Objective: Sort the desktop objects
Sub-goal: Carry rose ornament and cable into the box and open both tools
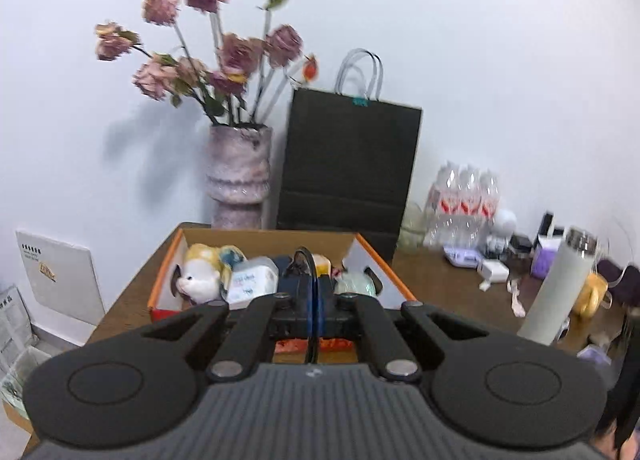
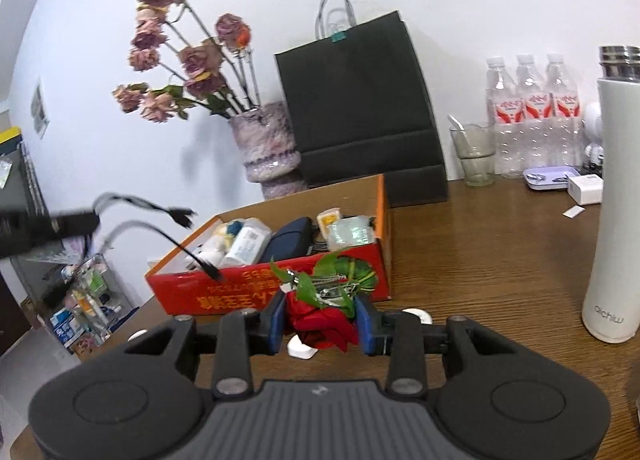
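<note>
An open orange-and-red cardboard box (image 1: 168,264) (image 2: 382,216) sits on the wooden desk and holds a plush toy (image 1: 200,274), a white packet (image 1: 252,280), a dark case (image 2: 288,238) and other small items. My left gripper (image 1: 314,300) is shut on a black cable (image 1: 308,260) just in front of the box; the cable's ends (image 2: 180,216) dangle at left in the right wrist view. My right gripper (image 2: 320,320) is shut on a red artificial flower with green leaves (image 2: 324,316), in front of the box's red wall.
A pink vase of dried roses (image 1: 238,176) (image 2: 268,144) and a black paper bag (image 1: 348,164) (image 2: 360,108) stand behind the box. A tall white flask (image 2: 612,196) (image 1: 560,288), water bottles (image 2: 532,112), a glass (image 2: 474,156) and small white items (image 2: 302,348) are on the desk. Desk edge at left.
</note>
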A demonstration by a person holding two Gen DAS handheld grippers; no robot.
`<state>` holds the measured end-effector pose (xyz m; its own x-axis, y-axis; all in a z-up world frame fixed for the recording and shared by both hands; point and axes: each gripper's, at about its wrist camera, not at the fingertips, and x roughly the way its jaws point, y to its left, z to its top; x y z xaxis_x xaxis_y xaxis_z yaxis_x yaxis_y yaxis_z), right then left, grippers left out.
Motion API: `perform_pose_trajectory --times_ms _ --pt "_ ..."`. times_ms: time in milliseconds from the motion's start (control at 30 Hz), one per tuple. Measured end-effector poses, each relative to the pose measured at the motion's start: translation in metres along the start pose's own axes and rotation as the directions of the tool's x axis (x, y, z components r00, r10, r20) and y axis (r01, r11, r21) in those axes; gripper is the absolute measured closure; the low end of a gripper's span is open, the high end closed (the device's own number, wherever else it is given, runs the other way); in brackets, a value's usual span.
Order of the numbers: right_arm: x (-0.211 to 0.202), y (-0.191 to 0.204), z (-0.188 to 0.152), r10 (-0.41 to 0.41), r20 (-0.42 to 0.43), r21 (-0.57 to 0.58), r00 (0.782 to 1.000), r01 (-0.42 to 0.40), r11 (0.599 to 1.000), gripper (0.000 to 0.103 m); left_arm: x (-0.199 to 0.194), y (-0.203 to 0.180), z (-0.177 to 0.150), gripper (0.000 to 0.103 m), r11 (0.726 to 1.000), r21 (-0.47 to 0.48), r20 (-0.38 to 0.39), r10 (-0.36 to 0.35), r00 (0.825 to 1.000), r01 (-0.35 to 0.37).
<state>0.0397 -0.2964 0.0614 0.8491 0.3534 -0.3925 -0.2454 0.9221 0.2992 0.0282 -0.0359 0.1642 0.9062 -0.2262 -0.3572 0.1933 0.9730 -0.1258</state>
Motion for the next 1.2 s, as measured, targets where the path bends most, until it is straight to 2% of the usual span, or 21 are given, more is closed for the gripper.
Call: perform_pose_trajectory --times_ms 167,267,400,500,567,633,667,733,800,833,900,933,967,1067,1133,1200 --pt "0.004 0.006 -0.002 0.008 -0.007 -0.021 1.0 -0.008 1.0 0.069 0.005 0.02 0.026 0.1 0.998 -0.049 0.013 -0.032 0.999 0.033" --pt "-0.002 0.013 0.008 0.01 0.019 -0.044 1.0 -0.01 0.999 0.069 0.014 0.027 0.057 0.1 0.999 -0.015 0.056 -0.034 0.998 0.035" --pt "0.001 0.028 0.04 0.006 0.072 -0.106 0.997 0.002 0.994 0.069 0.049 0.031 0.092 0.1 1.0 0.015 0.086 -0.024 0.996 0.023" --pt "0.02 0.042 0.07 -0.022 0.101 -0.153 0.995 0.037 0.987 0.069 0.077 0.045 0.105 0.1 0.999 -0.023 0.134 -0.045 0.99 0.048" --pt "0.037 0.047 0.088 -0.028 0.114 -0.162 0.993 0.047 0.986 0.069 0.103 0.061 0.1 0.1 0.995 -0.081 0.138 -0.054 0.989 0.066" --pt "0.059 0.051 0.102 -0.05 0.119 -0.172 0.992 0.07 0.983 0.069 0.152 0.083 0.086 0.1 0.989 -0.136 0.03 -0.057 0.998 0.061" --pt "0.071 0.051 0.107 -0.064 0.109 -0.177 0.992 0.083 0.981 0.069 0.184 0.097 0.073 0.1 0.986 -0.162 -0.069 -0.063 0.996 0.051" --pt "0.1 0.05 0.114 -0.084 0.063 -0.187 0.995 0.094 0.978 0.069 0.228 0.122 0.047 0.1 0.969 -0.223 -0.192 0.062 0.98 -0.105" --pt "0.13 0.047 0.116 -0.107 -0.011 -0.197 0.994 0.103 0.975 0.069 0.243 0.138 0.026 0.099 0.957 -0.214 -0.215 0.149 0.965 -0.196" --pt "0.145 0.044 0.114 -0.116 -0.047 -0.197 0.992 0.105 0.975 0.069 0.244 0.141 0.018 0.097 0.954 -0.218 -0.207 0.159 0.965 -0.204" --pt "0.174 0.037 0.111 -0.129 -0.112 -0.182 0.985 0.107 0.977 0.069 0.24 0.148 0.009 0.078 0.948 -0.287 -0.2 0.082 0.976 -0.139" --pt "0.188 0.034 0.108 -0.136 -0.151 -0.167 0.979 0.11 0.98 0.069 0.238 0.151 0.007 0.056 0.942 -0.32 -0.194 0.034 0.98 -0.096" --pt "0.203 0.03 0.105 -0.144 -0.199 -0.154 0.969 0.114 0.981 0.069 0.235 0.151 0.006 0.044 0.939 -0.336 -0.177 0.009 0.984 -0.069" --pt "0.241 0.026 0.091 -0.198 -0.313 -0.157 0.929 0.155 0.975 0.066 0.233 0.146 0.016 0.042 0.957 -0.276 -0.186 0.035 0.982 -0.086" --pt "0.249 0.028 0.083 -0.233 -0.296 -0.175 0.926 0.187 0.967 0.059 0.229 0.15 0.021 0.034 0.954 -0.277 -0.165 0.074 0.984 -0.118" --pt "0.25 0.034 0.086 -0.241 -0.294 -0.176 0.925 0.196 0.965 0.053 0.223 0.154 0.027 0.032 0.946 -0.292 -0.167 0.095 0.981 -0.142"
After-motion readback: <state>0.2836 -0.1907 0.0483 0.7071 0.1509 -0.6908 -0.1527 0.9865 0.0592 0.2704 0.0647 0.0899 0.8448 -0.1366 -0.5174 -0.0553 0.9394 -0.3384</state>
